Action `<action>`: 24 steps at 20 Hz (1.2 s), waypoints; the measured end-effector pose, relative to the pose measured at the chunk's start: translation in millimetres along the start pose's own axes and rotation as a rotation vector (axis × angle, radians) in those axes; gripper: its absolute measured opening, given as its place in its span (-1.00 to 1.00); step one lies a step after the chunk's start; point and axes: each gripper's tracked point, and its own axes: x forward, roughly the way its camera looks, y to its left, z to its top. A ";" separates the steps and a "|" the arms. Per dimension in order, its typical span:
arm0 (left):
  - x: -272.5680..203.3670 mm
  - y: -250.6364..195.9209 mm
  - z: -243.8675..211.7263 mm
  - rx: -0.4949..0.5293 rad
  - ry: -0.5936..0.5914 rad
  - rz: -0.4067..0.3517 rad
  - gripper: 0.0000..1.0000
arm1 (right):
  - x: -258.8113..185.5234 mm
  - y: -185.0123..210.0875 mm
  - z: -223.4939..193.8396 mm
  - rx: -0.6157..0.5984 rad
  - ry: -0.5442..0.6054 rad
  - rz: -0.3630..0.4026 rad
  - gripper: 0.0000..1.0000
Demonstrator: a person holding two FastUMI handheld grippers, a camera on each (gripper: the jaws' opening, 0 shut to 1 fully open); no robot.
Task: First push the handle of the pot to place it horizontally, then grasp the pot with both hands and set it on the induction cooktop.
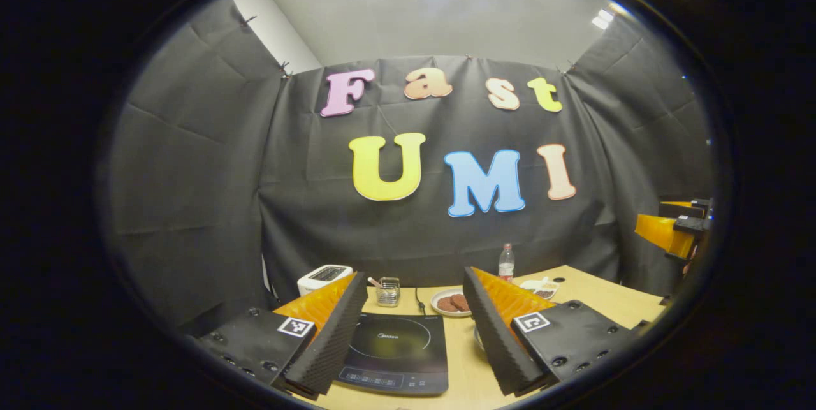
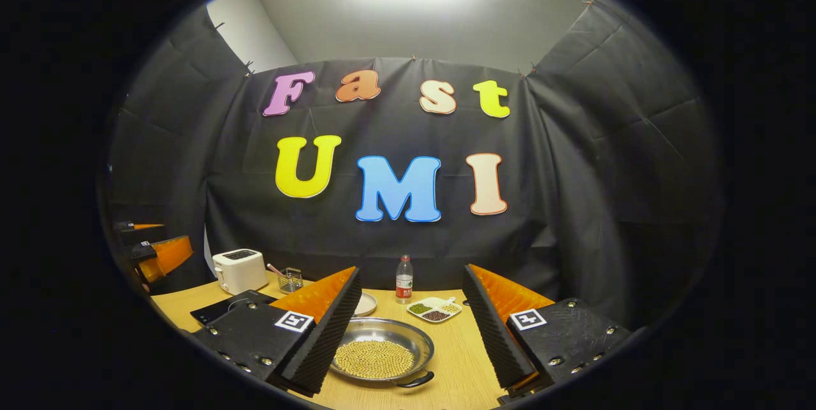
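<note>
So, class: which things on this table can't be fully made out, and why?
- Pot, right gripper view: its left side, and any second handle there, sits behind the right tongs.
- Cooktop, left gripper view: control markings too small.
- Divided dish: contents too small to name.
- Plate: its right side is hidden by the left tongs.

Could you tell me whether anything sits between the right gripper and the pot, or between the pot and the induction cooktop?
Nothing visible does. In the right gripper view the right gripper hangs open with the pot directly ahead between its fingers, bare table around it. The induction cooktop lies to the pot's left, and no object shows in the gap, though a finger hides part of it.
</note>
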 end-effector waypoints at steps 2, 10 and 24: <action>2.0 6.2 -0.3 -0.002 -0.001 -0.004 0.95 | 3.1 2.8 -1.1 -0.002 0.004 -0.012 0.85; -0.9 41.5 2.8 -0.001 -0.035 -0.023 1.00 | -1.4 29.4 -19.9 -0.005 0.074 -0.031 -0.10; 28.8 27.4 -6.6 0.002 -0.015 0.026 0.95 | 19.0 59.4 -99.3 -0.066 0.305 0.253 -0.86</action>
